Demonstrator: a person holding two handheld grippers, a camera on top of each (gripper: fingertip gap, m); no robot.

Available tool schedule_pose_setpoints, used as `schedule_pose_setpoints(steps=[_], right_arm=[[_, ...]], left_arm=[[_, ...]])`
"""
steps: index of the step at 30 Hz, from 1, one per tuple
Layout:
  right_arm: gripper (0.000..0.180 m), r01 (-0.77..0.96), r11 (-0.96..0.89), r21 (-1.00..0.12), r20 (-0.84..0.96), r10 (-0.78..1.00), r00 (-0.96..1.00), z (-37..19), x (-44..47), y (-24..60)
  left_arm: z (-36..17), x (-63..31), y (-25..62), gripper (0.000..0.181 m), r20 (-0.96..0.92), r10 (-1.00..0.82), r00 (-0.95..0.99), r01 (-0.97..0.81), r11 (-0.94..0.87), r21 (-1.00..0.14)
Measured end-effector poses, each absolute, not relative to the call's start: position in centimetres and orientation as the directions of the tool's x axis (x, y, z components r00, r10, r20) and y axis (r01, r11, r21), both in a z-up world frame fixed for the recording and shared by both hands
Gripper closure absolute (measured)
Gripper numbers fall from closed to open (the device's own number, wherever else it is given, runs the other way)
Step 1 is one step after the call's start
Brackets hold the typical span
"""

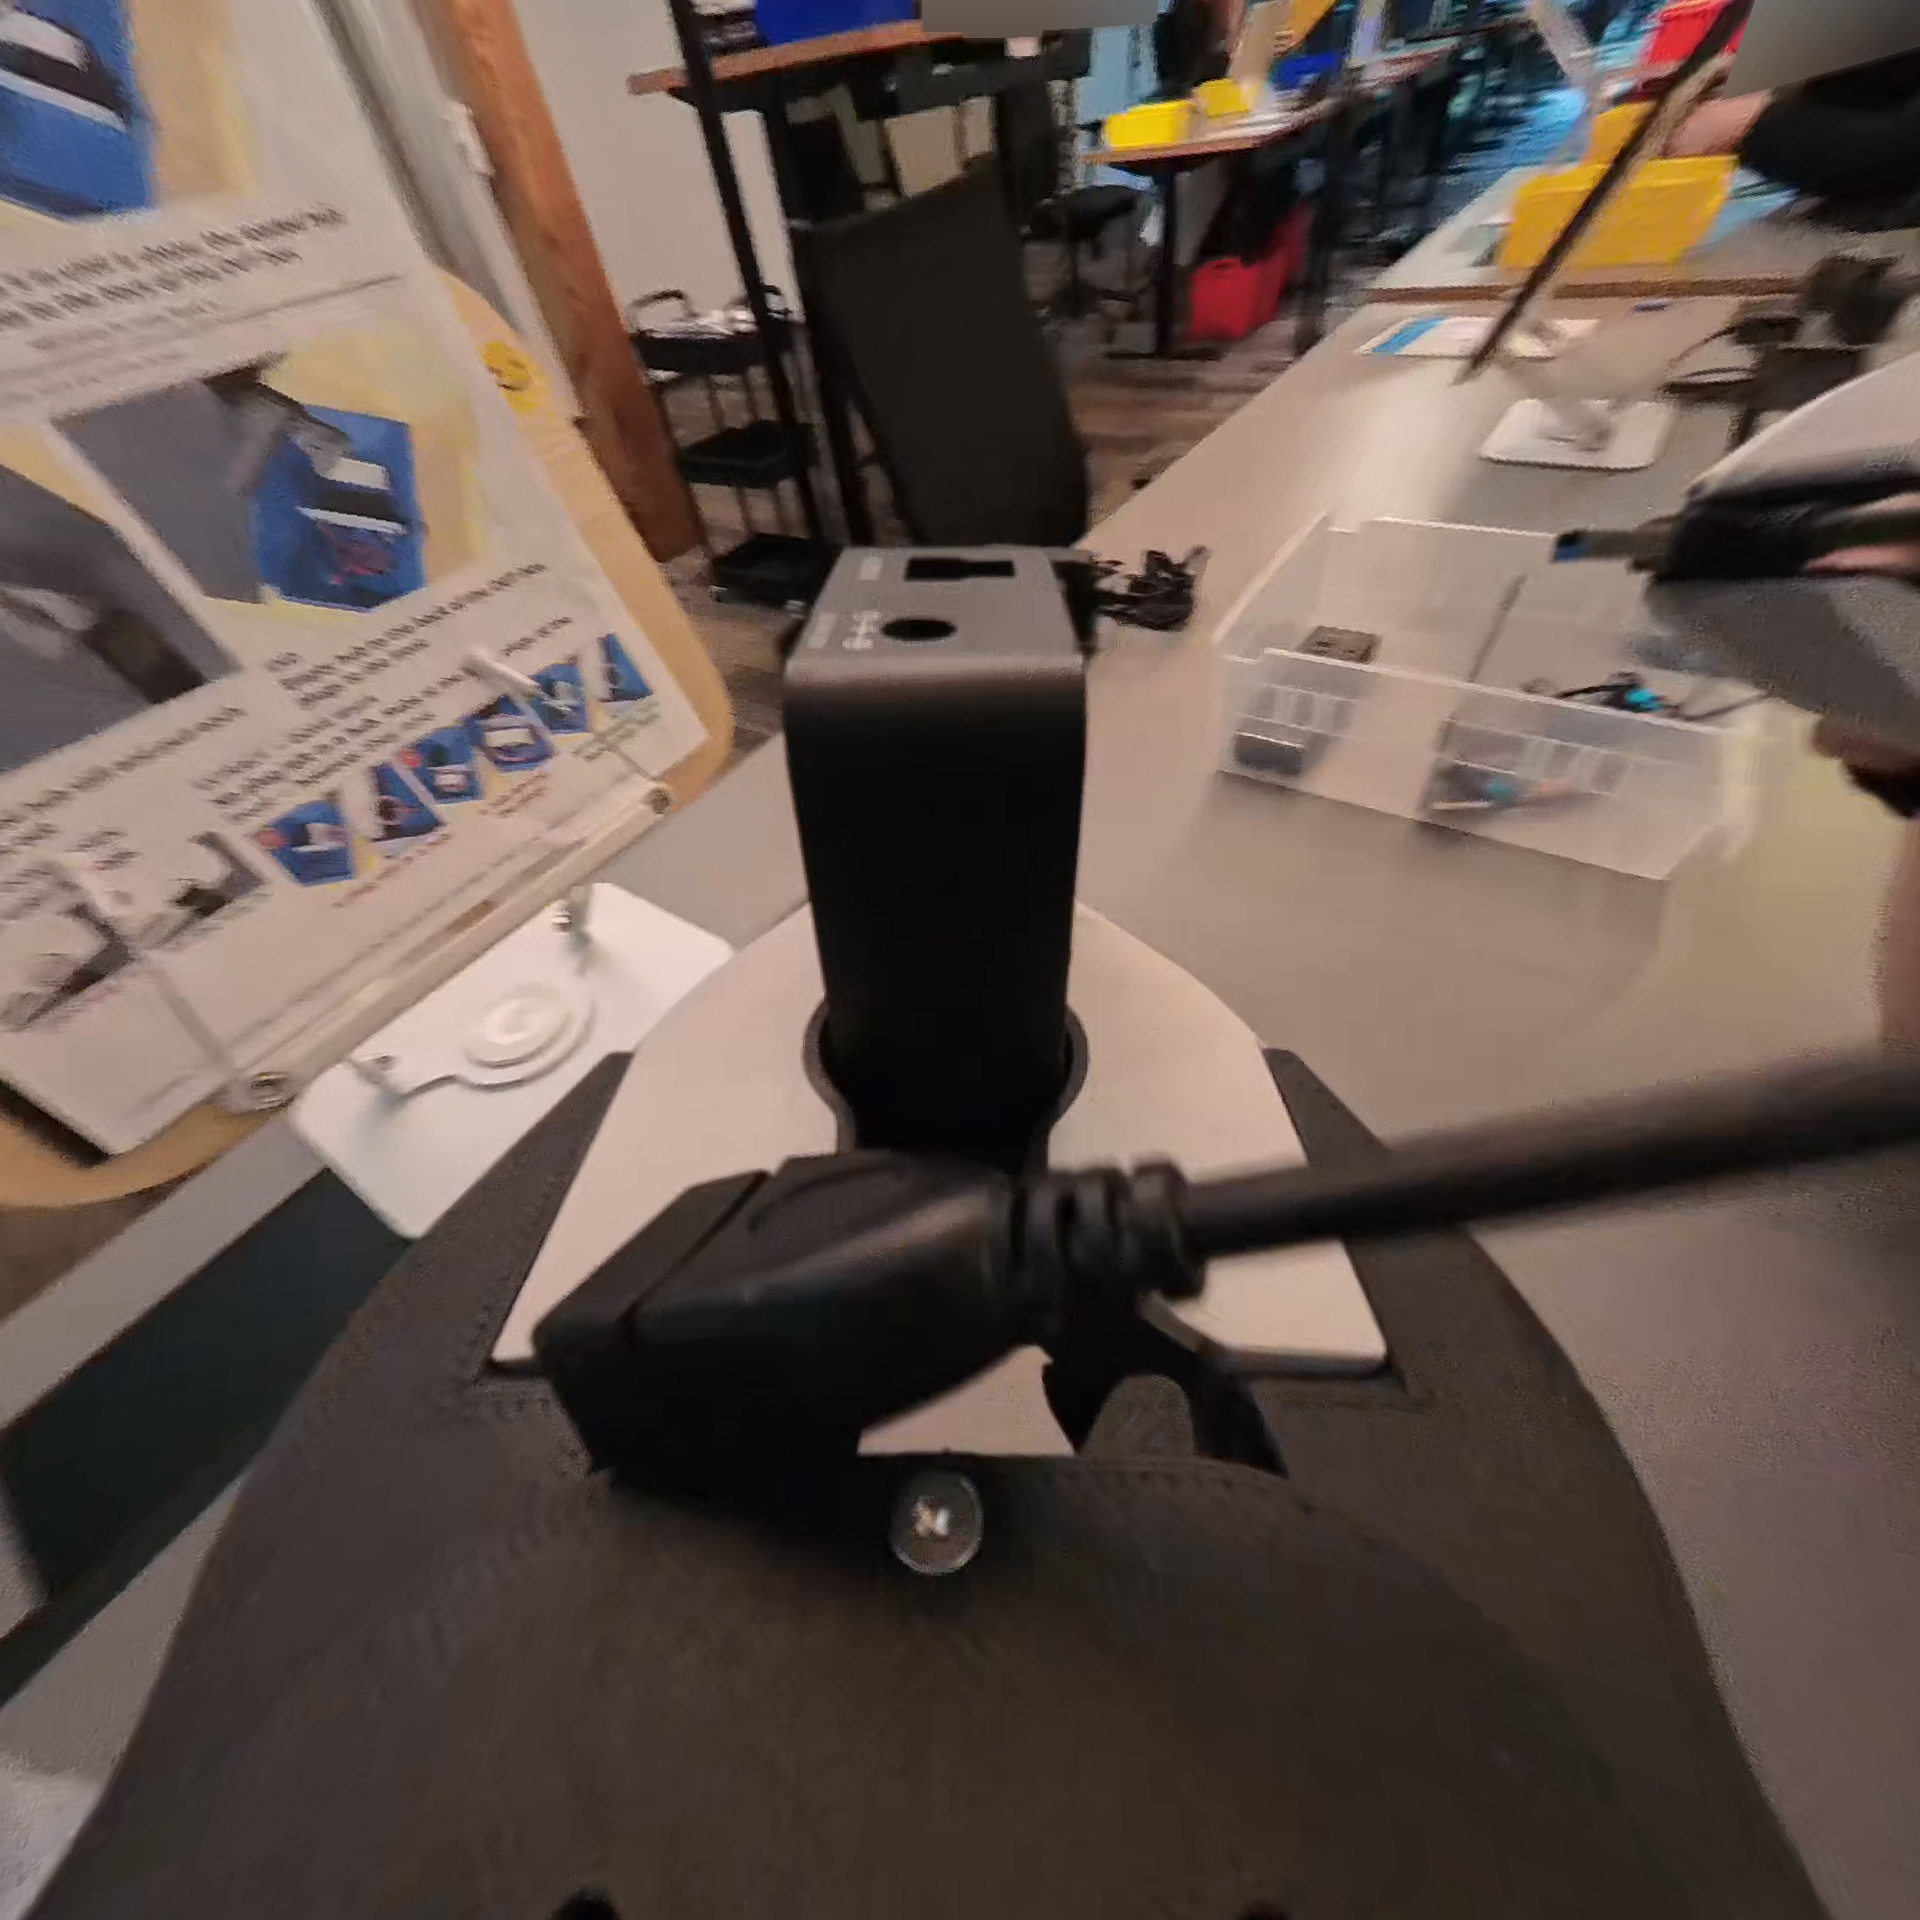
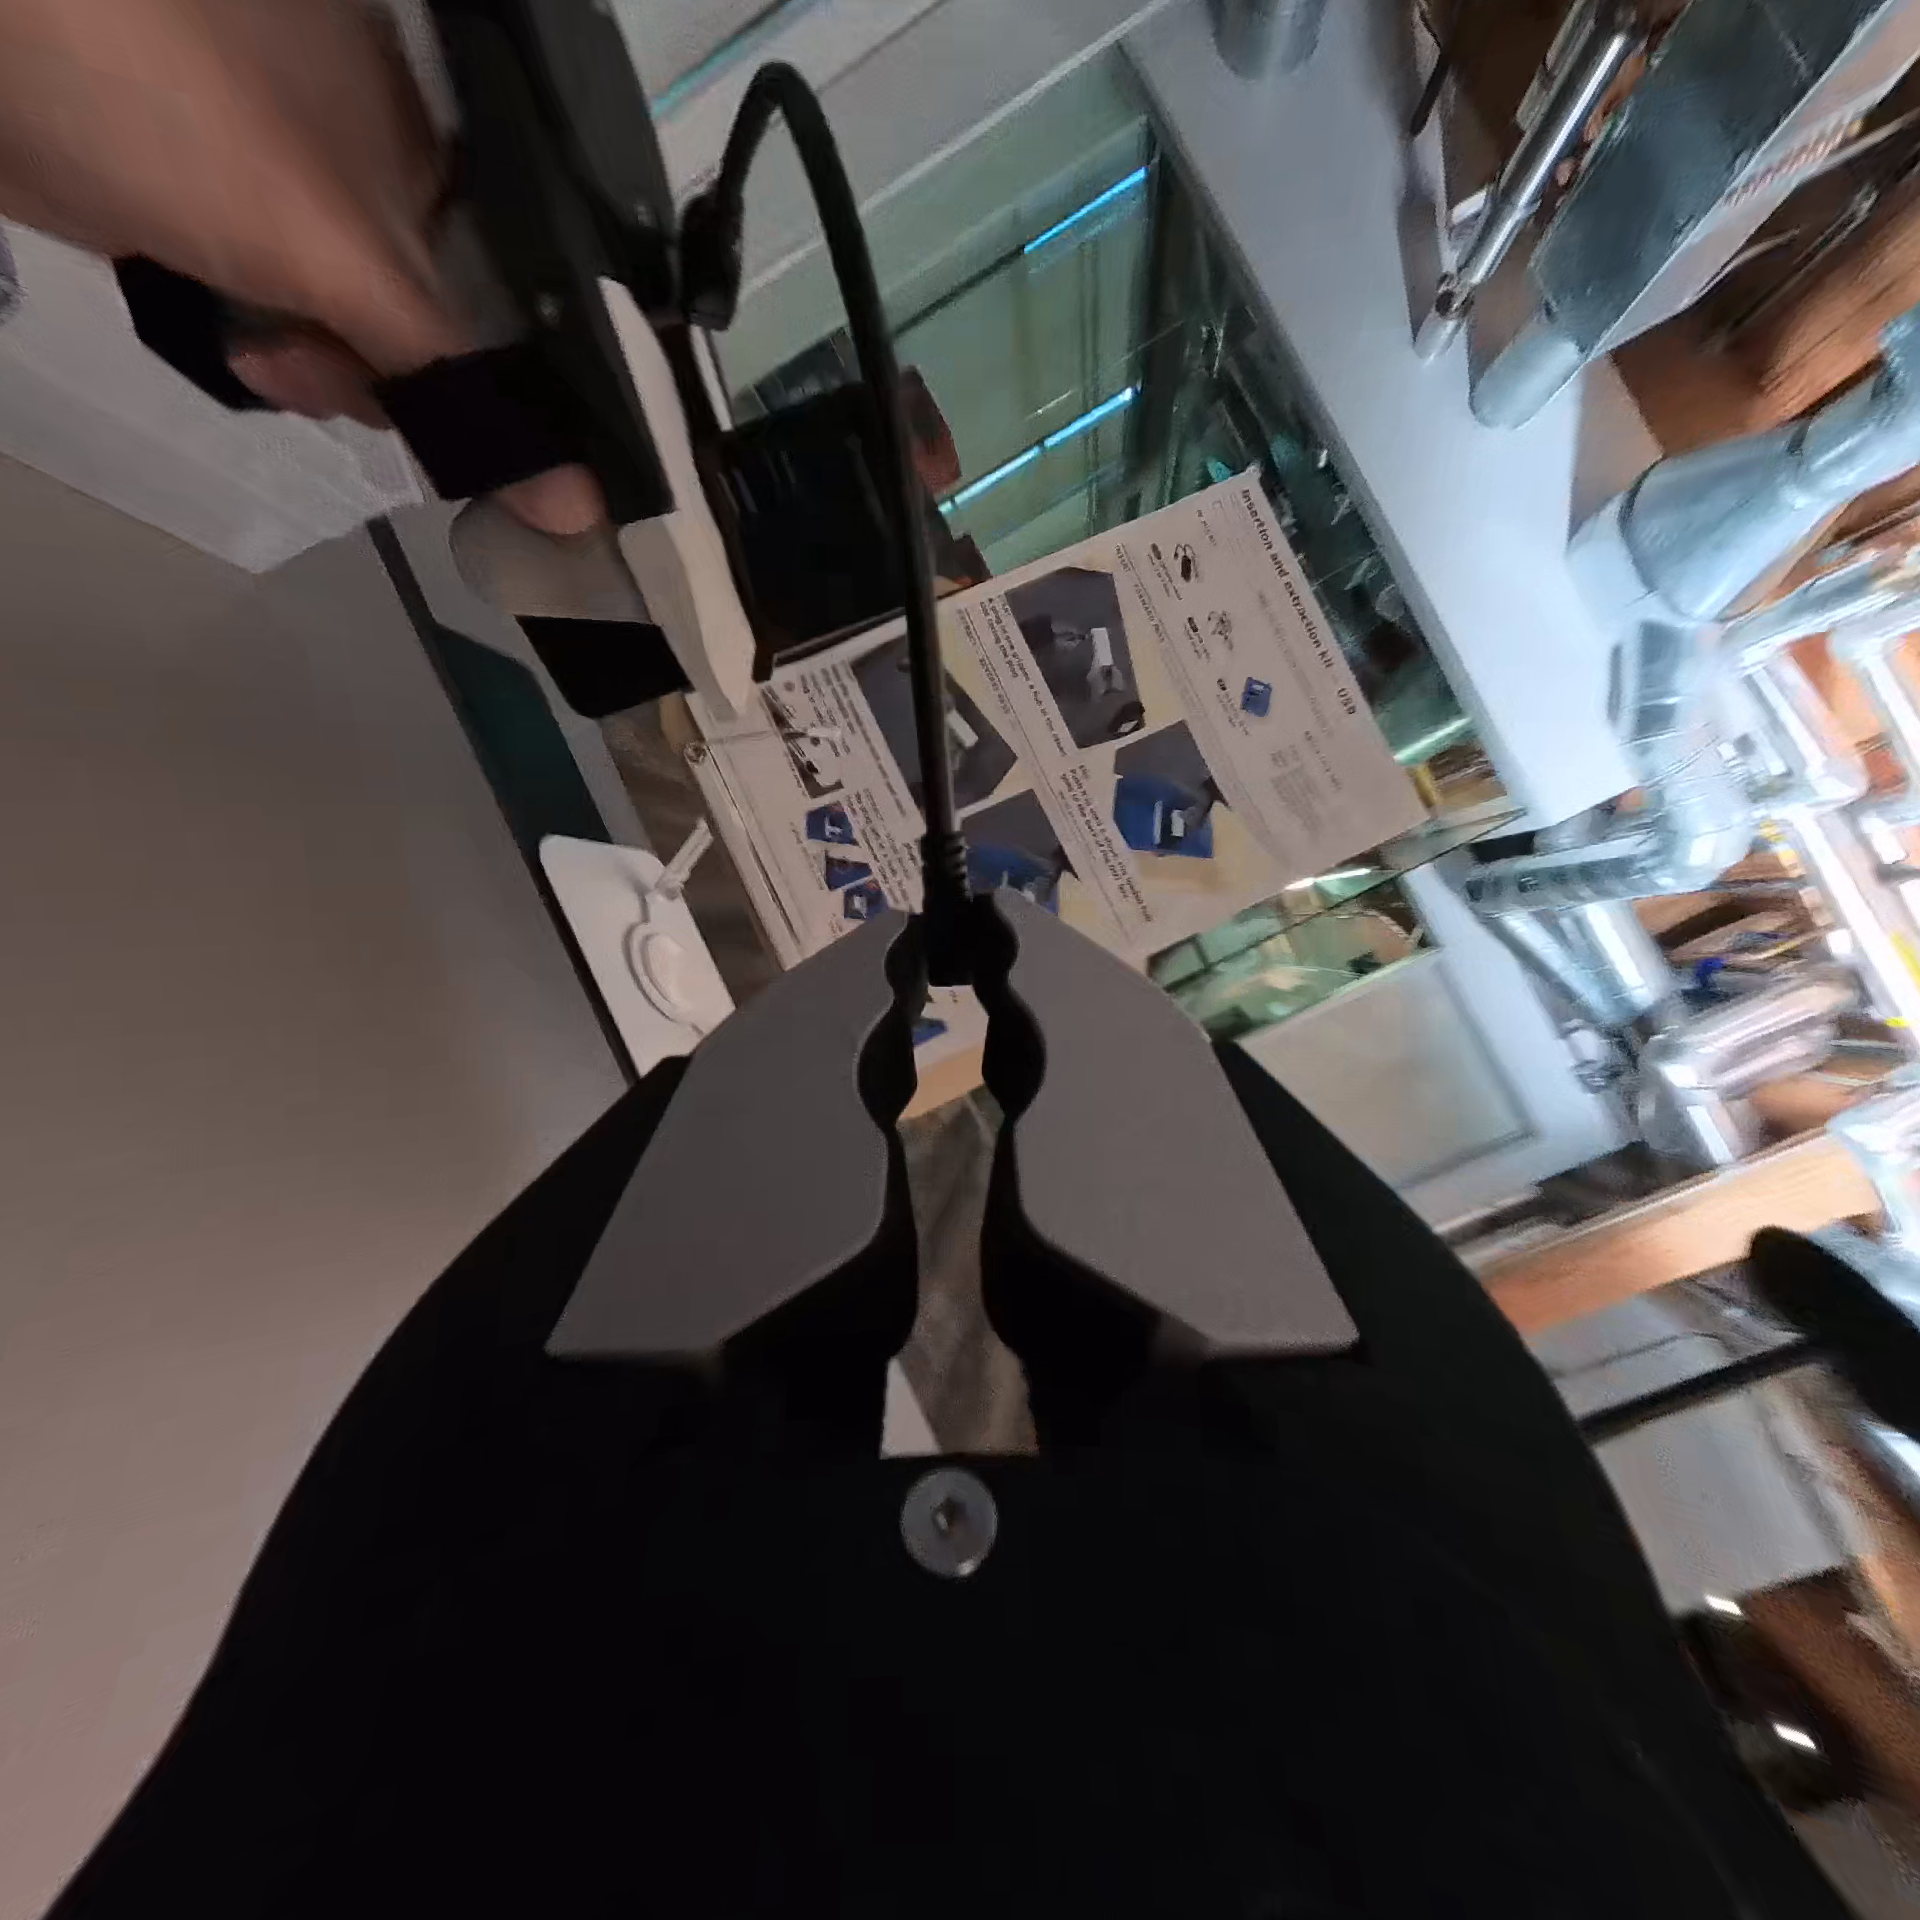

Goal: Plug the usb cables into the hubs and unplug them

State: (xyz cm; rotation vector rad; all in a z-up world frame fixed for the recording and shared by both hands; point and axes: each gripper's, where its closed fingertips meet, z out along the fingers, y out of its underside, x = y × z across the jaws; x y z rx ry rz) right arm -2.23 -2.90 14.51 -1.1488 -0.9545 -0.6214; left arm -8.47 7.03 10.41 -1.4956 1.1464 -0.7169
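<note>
In the left wrist view my left gripper (image 1: pixel 940 1039) is shut on a black USB hub (image 1: pixel 935 831) that stands up between the silver fingers (image 1: pixel 675 1091), its port end facing away. A black cable (image 1: pixel 1455 1153) leaves the hub's near end (image 1: pixel 790 1299) and runs right. My right gripper (image 1: pixel 1766 592) shows at the right edge, holding a blue-tipped USB plug (image 1: pixel 1605 542) pointed left, apart from the hub. In the right wrist view my right gripper (image 2: pixel 951 935) is shut on the plug's black body (image 2: pixel 951 961). The cable (image 2: pixel 894 416) loops up to the left gripper (image 2: pixel 665 582) and the hub (image 2: pixel 800 520).
An instruction sheet on a stand (image 1: pixel 312 623) with a white base (image 1: pixel 499 1029) stands at the left of the grey table (image 1: pixel 1351 987); it also shows in the right wrist view (image 2: pixel 1195 707). A clear compartment box (image 1: pixel 1455 707) with small parts sits at the right. Both views are blurred. The tips of one gripper are about 12 cm away from the tips of the other.
</note>
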Motion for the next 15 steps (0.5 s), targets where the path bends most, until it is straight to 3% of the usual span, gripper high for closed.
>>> schedule_pose_setpoints(steps=[6, 9, 12, 15], right_arm=[[0.171, 0.497, 0.344, -0.796, 0.602, 0.378, 0.703, 15.8, 0.2, -3.6], [0.171, 0.438, 0.305, -0.846, 0.534, 0.475, 0.7, 16.8, 3.5, -4.9], [0.171, 0.423, 0.133, -0.896, 0.421, 0.56, 0.714, 16.1, 9.3, -8.0], [0.171, 0.396, -0.059, -0.916, 0.328, 0.458, 0.826, 14.6, 17.2, -11.5]], left_arm=[[10.2, -9.6, 8.2, 0.152, -0.067, -0.926, 0.372, -0.239, -0.025, -0.971], [9.7, -10.2, 9.0, 0.152, -0.073, -0.916, 0.396, -0.263, -0.037, -0.964], [9.6, -10.1, 8.6, 0.152, -0.081, -0.923, 0.375, -0.277, -0.028, -0.96], [9.9, -9.8, 8.2, 0.152, -0.107, -0.924, 0.367, -0.289, -0.004, -0.957]])
